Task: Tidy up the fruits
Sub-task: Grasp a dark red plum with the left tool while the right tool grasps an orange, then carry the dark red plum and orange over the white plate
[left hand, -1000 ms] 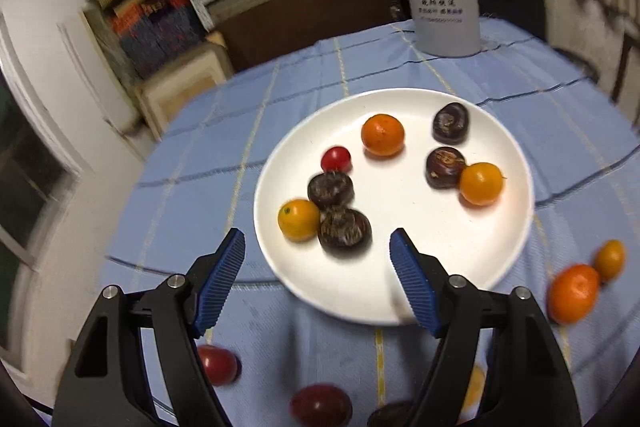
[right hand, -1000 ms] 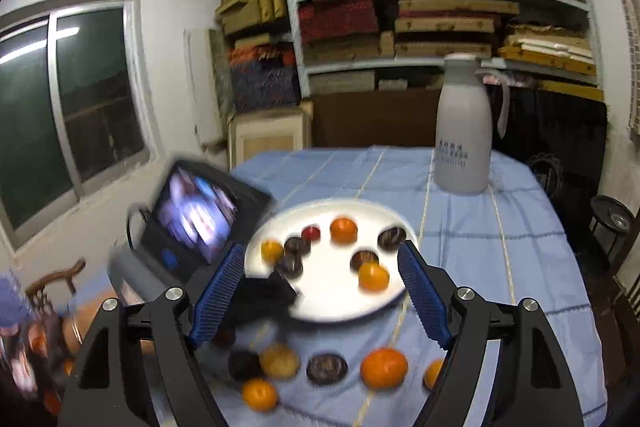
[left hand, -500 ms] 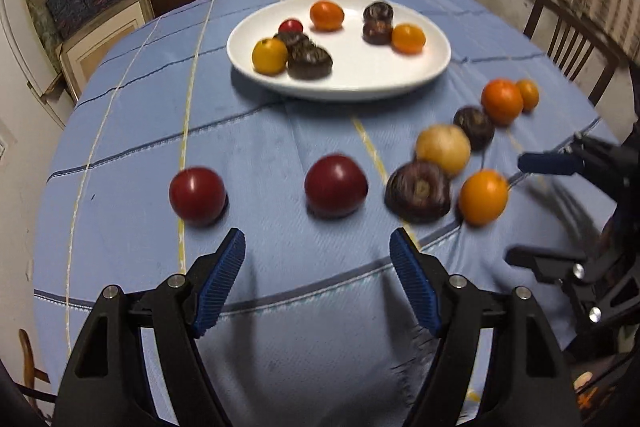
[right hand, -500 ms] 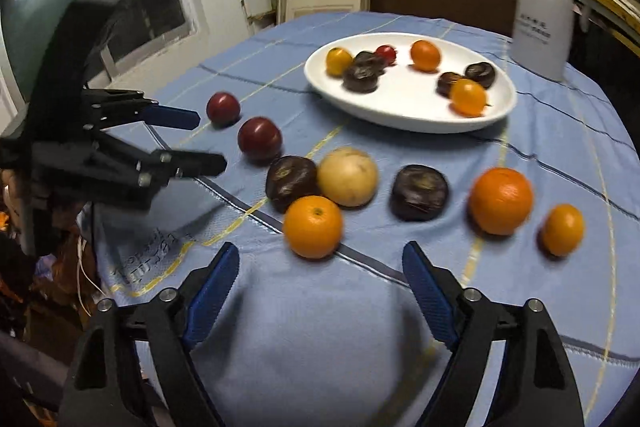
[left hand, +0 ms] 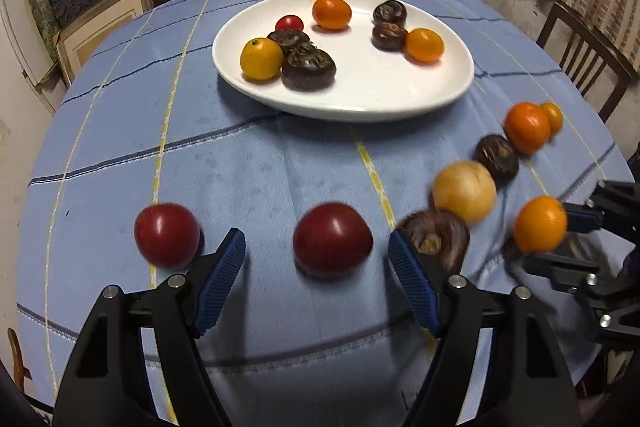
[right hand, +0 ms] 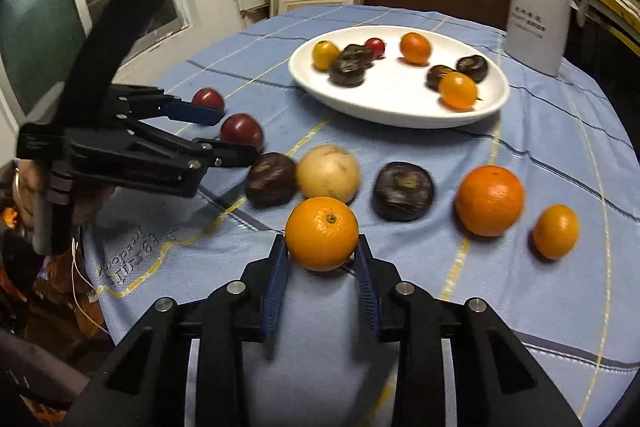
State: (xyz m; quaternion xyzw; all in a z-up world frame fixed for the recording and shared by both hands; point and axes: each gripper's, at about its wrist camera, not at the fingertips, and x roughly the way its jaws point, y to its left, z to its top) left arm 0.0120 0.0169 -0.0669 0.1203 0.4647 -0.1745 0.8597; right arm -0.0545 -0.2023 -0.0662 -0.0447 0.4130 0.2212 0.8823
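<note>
The right claw [right hand: 322, 255] had its blue pads clamped on either side of a small orange [right hand: 322, 233] that sat on the blue checked cloth of the worktop [right hand: 560, 307], at the near edge of the loose fruit. The left claw [left hand: 316, 271] stood wide apart and held nothing; a dark red fruit [left hand: 332, 238] lay on the cloth just ahead of the gap between its pads, untouched as far as the view showed. A second red fruit [left hand: 167, 235] lay to its left, outside the pads. The white plate [left hand: 360, 95] farther back already carried eight pieces: three orange or yellow ones, four dark brown ones and one small red one. Off the plate were the two red fruits, the gripped orange, a pale yellow round fruit [right hand: 328, 173], two dark brown ones [right hand: 403, 191], a larger orange [right hand: 489, 200] and a small orange one [right hand: 556, 231] at the right. By that count the job looked about half done, with eight pieces on the cloth left to move, presumably to the plate. A white flask [right hand: 536, 15] stood behind the plate.
</note>
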